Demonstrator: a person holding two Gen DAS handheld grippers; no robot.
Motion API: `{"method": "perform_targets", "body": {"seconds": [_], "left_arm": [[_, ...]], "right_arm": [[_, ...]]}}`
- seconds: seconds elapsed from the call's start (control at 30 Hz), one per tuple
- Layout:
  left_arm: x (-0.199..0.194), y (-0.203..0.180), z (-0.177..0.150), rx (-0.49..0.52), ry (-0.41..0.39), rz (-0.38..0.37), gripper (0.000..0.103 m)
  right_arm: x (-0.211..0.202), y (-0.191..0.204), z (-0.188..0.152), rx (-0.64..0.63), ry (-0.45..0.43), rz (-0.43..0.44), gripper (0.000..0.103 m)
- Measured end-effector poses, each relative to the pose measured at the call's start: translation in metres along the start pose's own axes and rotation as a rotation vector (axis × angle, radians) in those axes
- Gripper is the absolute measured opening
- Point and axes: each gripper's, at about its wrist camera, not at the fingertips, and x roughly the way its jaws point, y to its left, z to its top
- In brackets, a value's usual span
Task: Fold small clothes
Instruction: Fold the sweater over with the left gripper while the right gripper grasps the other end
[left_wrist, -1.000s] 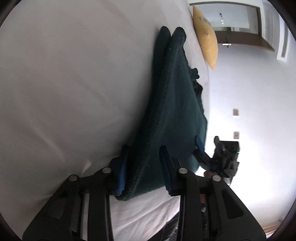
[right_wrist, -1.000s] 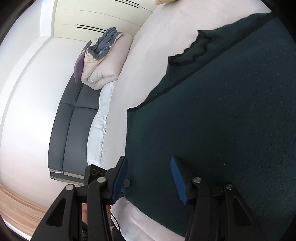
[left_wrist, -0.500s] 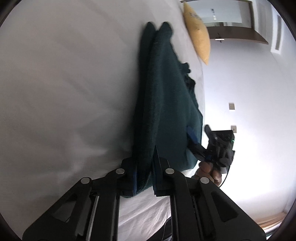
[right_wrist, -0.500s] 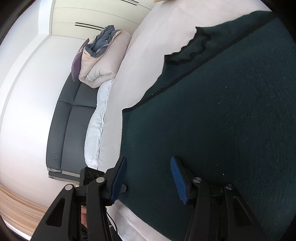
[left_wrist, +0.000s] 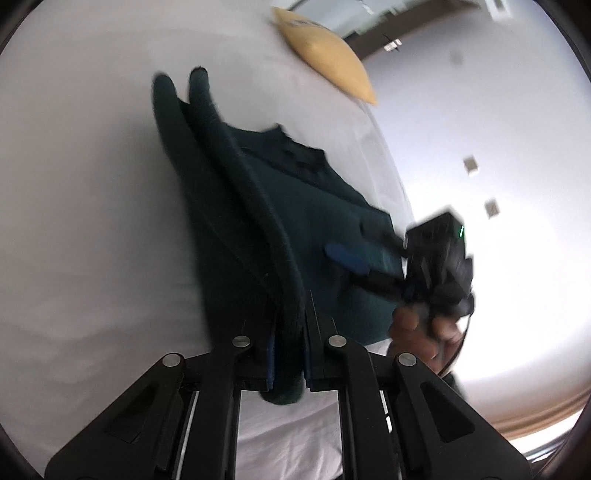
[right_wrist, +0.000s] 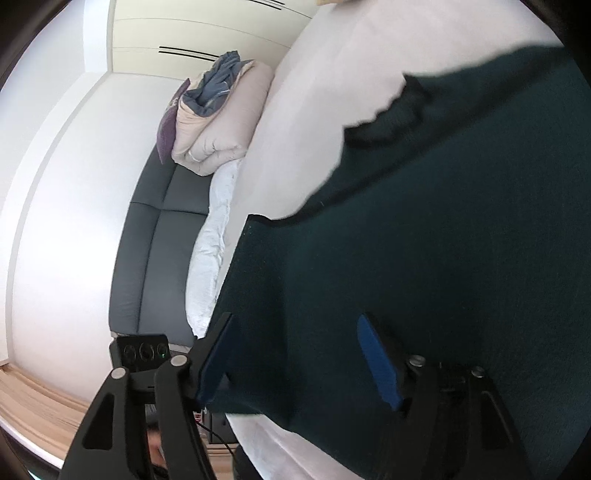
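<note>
We see a dark green knitted garment (left_wrist: 317, 221) lying on the white bed (left_wrist: 92, 184), its body spread flat with a scalloped black-trimmed neckline (right_wrist: 391, 118) toward the far side, and one long folded edge pulled up off the sheet. The left tongs (left_wrist: 290, 332) are clamped tight on that thick folded edge. The right tongs (right_wrist: 295, 354) stand wide apart over the garment's near corner, pressing on nothing; their jaws have just been opening. A yellow cushion (left_wrist: 328, 62) lies at the far end of the bed. Beyond the bed stands a dark grey sofa (right_wrist: 155, 236) carrying a bundled pale quilt (right_wrist: 218, 122), against a white wall with pale wardrobe doors (right_wrist: 207, 37). Compared with a second ago, the left tongs have closed on the edge and lifted it, so the fold now rises in a ridge.
</note>
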Motion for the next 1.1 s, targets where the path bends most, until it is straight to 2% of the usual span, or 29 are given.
{"method": "perform_targets", "body": {"seconds": [0.07,0.2,0.27,0.43,0.6,0.7,0.77,0.87,0.97,1.1], "left_arm": [[0.015,-0.016,-0.004,0.040,0.006,0.022,0.009],[0.042,-0.030,-0.016,0.071,0.029,0.044,0.009],[0.049,-0.034,-0.021,0.083,0.034,0.058,0.009],[0.049,-0.036,-0.030,0.101,0.044,0.068,0.009],[0.041,-0.034,-0.032,0.090,0.043,0.057,0.009],[0.034,-0.034,-0.035,0.092,0.041,0.054,0.009],[0.029,-0.034,-0.038,0.095,0.039,0.056,0.009],[0.021,-0.035,-0.041,0.106,0.033,0.061,0.009],[0.016,-0.045,-0.045,0.127,0.035,0.068,0.009],[0.025,-0.071,-0.045,0.163,0.053,0.073,0.009]], "right_arm": [[-0.004,0.004,0.012,0.002,-0.004,0.016,0.076],[-0.003,0.019,0.033,-0.047,0.017,-0.019,0.080],[0.003,0.024,0.038,-0.068,0.046,-0.037,0.085],[0.030,0.031,0.045,-0.102,0.109,-0.090,0.085],[0.055,0.051,0.049,-0.167,0.135,-0.099,0.084],[0.067,0.063,0.053,-0.207,0.141,-0.129,0.069],[0.077,0.070,0.055,-0.249,0.160,-0.184,0.045],[0.082,0.071,0.056,-0.275,0.166,-0.247,0.020],[0.071,0.065,0.059,-0.265,0.129,-0.262,0.014],[0.045,0.057,0.060,-0.279,0.092,-0.291,0.014]]}}
